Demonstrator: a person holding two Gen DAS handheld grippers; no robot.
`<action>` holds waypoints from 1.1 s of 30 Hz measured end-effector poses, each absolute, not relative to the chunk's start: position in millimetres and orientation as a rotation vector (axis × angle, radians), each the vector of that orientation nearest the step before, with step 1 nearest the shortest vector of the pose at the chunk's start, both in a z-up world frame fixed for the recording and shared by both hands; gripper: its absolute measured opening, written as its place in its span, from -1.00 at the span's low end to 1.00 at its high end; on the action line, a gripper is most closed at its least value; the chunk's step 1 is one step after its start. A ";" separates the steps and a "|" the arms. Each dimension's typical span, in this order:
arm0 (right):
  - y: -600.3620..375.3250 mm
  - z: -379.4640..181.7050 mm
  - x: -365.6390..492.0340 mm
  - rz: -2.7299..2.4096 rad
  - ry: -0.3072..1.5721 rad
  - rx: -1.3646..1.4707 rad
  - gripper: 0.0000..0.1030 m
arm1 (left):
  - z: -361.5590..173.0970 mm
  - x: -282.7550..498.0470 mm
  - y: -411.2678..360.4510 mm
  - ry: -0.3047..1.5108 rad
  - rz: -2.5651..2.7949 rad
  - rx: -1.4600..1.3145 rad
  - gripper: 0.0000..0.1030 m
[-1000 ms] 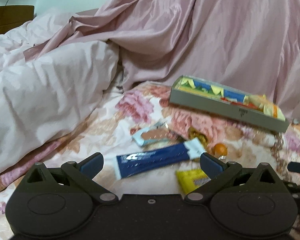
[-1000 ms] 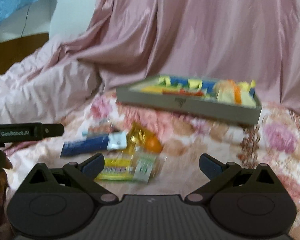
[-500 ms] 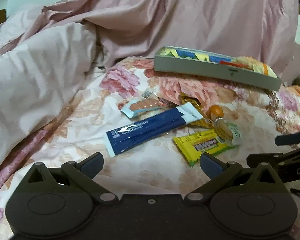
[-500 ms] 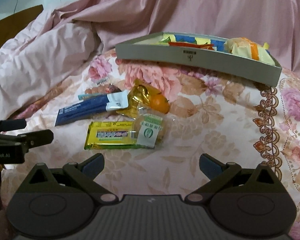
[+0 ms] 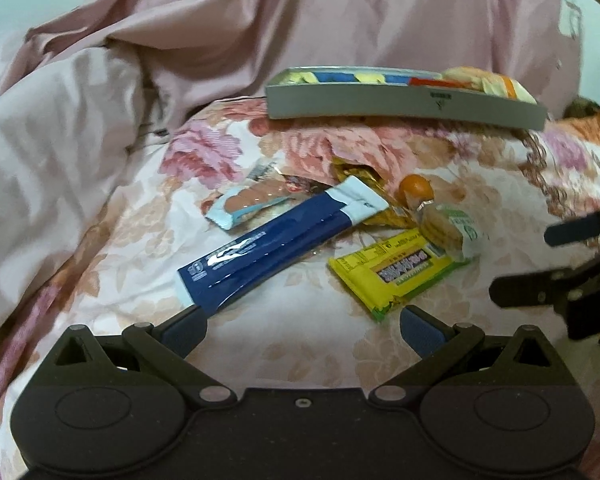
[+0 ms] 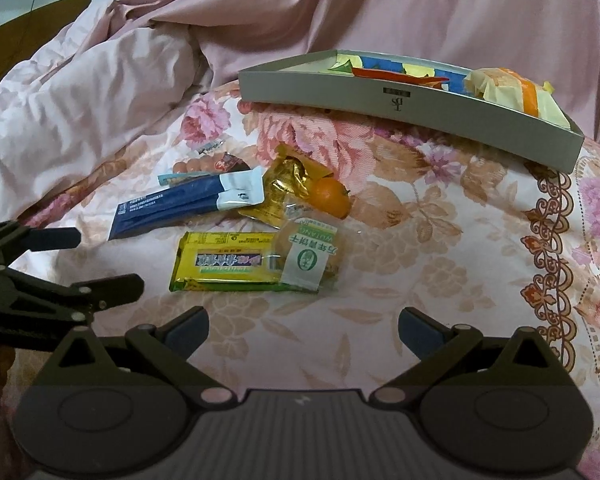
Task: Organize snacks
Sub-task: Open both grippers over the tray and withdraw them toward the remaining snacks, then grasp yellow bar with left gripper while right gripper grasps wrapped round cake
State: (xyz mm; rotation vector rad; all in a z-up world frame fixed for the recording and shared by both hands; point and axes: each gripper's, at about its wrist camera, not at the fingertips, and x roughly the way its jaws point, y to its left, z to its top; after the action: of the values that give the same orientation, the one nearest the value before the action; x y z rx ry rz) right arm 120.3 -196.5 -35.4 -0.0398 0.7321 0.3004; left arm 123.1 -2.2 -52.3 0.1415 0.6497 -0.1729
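The loose snacks, the yellow bar (image 6: 224,262) and blue packet (image 5: 276,242) at centre frame, lie short of the grey tray (image 6: 400,100) at upper right; both left gripper (image 5: 302,326) and right gripper (image 6: 302,326) have closed in, spread and empty, so picking appears imminent.

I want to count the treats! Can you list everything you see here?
Blue packet: one, dark blue with white end, left of the pile.
Yellow bar: one, yellow-green, nearest the claws.
Biscuit pack: one, clear with green label, overlapping the bar's right end.
Gold wrapper: one, behind the biscuits.
Orange fruit: one, beside the gold wrapper.
Sausage pack: one, light blue, behind the blue packet.
Grey box: one, at the back, holding colourful snacks.
Bedspread: floral pink.
Left claw: open.
Right claw: open.
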 end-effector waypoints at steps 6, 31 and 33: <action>-200.2 -34.3 128.2 0.305 0.742 -0.013 1.00 | -54.9 131.9 -12.6 0.657 -0.244 0.214 0.99; -212.9 -47.2 199.1 0.431 0.845 0.096 0.99 | -67.5 187.4 -65.3 0.686 -0.524 0.472 0.98; -217.5 -48.2 202.0 0.426 0.839 0.129 0.97 | -67.1 191.4 -66.5 0.698 -0.534 0.460 0.96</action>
State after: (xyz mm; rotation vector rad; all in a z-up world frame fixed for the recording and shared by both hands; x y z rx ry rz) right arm 202.0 -217.5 -48.2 0.1293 0.8385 0.4265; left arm 191.4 -66.5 -67.1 0.4602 0.6982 -0.5340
